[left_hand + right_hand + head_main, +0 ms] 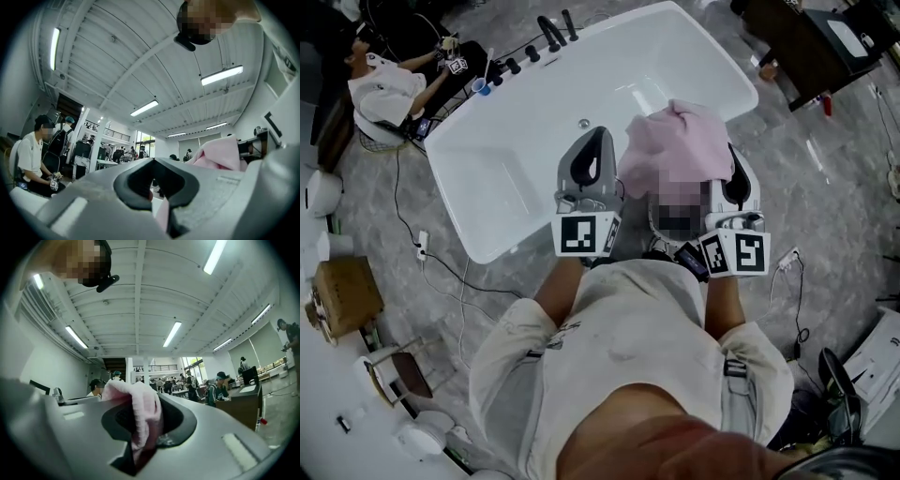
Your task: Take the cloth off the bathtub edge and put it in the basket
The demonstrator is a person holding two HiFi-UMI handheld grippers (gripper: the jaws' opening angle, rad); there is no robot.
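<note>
I'm looking into a big open hall that is serving as a workspace, not a home bathroom. A bathtub (516, 159) is standing free on a grey stone-look floor (825, 169) with cables (397, 187) trailing across it. Strip lights (221, 75) are glowing under a high ribbed ceiling (117, 61), and people (218, 389) are sitting at desks (243, 401) below a mezzanine railing (159, 367).

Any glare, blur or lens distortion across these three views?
Head view: even light, sharp, white bathtub bright but not clipped. Left gripper view: heavy fisheye, dark corners, ceiling strip lights blown out, jaws soft. Right gripper view: same fisheye; pink cloth between the jaws slightly out of focus.
</note>
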